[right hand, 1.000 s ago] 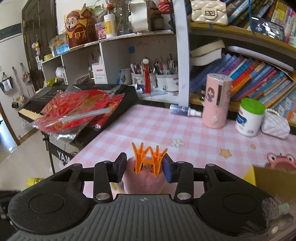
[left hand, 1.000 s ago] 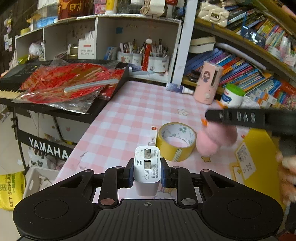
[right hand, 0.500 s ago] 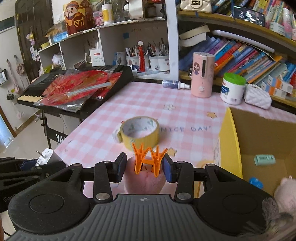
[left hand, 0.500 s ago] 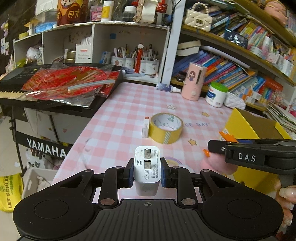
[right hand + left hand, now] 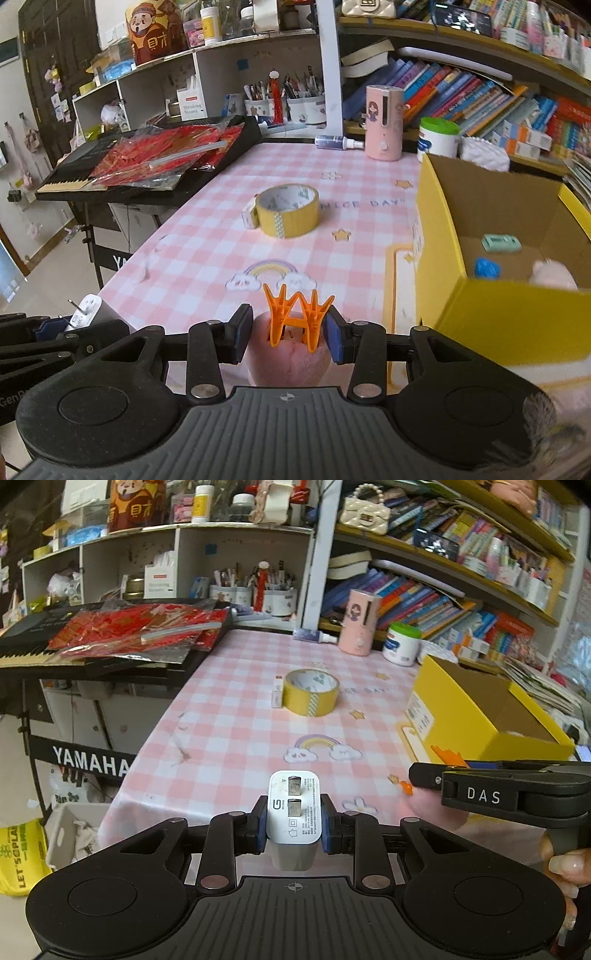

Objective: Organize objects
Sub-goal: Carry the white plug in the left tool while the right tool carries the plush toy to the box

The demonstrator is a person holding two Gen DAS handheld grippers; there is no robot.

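A counter [image 5: 207,236] covered in a pink-and-white checked cloth fills the middle of both views, with crowded bookshelves [image 5: 480,92] behind its far edge and a black keyboard [image 5: 110,173] just off its left edge, red foil packets [image 5: 166,155] lying on top of it. An open yellow cardboard box [image 5: 436,229] sits at the counter's right edge; inside it are a pale green block [image 5: 500,243], a small blue item [image 5: 487,267] and a pink plush piece [image 5: 552,275]. A roll of yellow tape [image 5: 288,210] lies flat near the middle of the counter, with a small white tube [image 5: 277,690] touching its left side. Along the far edge stand a pink cylindrical container [image 5: 383,122] and a white jar with a green lid [image 5: 437,138], and a small spray bottle [image 5: 334,142] lies on its side. The left hand-held gripper [image 5: 293,821] is clamped narrowly on a white plug-in charger [image 5: 294,805], prongs facing up, above the near edge of the counter. The right hand-held gripper [image 5: 286,332] is closed on a pink plush toy with orange plastic feet [image 5: 295,314], also above the near edge, just left of the yellow box. A person's fingers [image 5: 563,867] show at the right of the left view, wrapped around the right tool's handle.
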